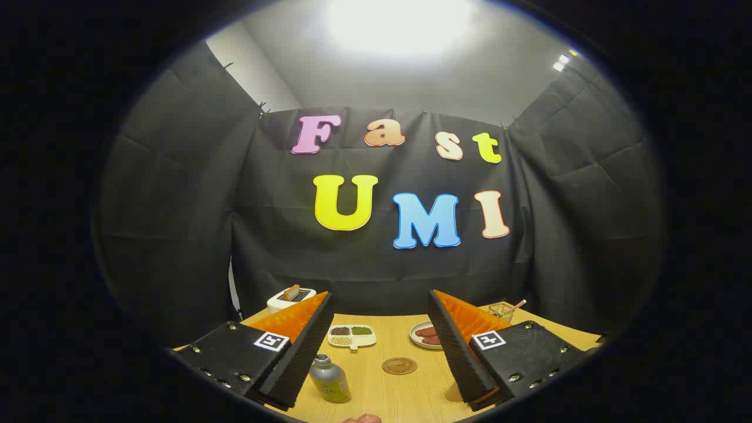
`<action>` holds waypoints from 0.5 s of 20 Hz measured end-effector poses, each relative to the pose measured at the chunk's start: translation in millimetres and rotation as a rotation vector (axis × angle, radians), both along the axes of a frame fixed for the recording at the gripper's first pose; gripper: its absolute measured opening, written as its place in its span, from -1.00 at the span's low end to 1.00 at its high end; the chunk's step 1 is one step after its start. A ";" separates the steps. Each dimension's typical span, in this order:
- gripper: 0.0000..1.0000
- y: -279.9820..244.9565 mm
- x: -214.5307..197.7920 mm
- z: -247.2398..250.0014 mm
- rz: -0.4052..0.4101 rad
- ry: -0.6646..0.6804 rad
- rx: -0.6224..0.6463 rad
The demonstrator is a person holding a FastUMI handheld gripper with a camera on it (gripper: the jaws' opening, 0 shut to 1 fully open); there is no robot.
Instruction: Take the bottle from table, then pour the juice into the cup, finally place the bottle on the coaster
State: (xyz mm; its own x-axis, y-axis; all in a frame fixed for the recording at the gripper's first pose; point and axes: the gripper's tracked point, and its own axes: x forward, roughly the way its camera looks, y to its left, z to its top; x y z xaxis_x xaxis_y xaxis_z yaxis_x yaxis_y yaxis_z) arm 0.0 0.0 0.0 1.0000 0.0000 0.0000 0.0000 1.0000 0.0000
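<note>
The tongs (pixel 376 352) — two black fingers with orange ribbed backs and square printed markers — hung spread wide above the light wooden desk (pixel 411 393), nothing pressed between them. The small grey-and-green metal bottle (pixel 329 379) with its silver cap stood upright on the desk between the fingers, close against the inner face of the left finger (pixel 294 358) though whether it touched could not be told. The round brown cork coaster (pixel 399 366) lay flat on the desk ahead of the bottle and to its right, roughly midway between the two fingers and apart from both. Beyond it, toward the back of the desk, sat a white divided dish (pixel 352 336) holding dark, green and pale fillings, and to its right a white plate (pixel 426 335) with reddish-brown pieces, partly hidden by the right finger (pixel 464 352). A white toaster (pixel 291 298) with a slice of bread standing in it showed behind the left finger, and a small wire basket (pixel 504 310) with a pink stick in it stood behind the right — both near the black cloth wall. A pinkish thing (pixel 362 419) showed at the near edge of the desk, too cut off to identify.
</note>
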 end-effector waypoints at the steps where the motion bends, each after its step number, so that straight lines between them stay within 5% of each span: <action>1: 0.95 1.3 -0.3 0.1 0.003 0.000 0.006; 10: 0.95 5.8 1.5 -7.3 -0.004 0.010 0.006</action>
State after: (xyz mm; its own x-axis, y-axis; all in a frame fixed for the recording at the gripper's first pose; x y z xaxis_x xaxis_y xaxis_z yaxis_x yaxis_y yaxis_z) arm 1.5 5.8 -7.3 0.9999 -0.0045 -0.0100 0.0045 1.0000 0.0061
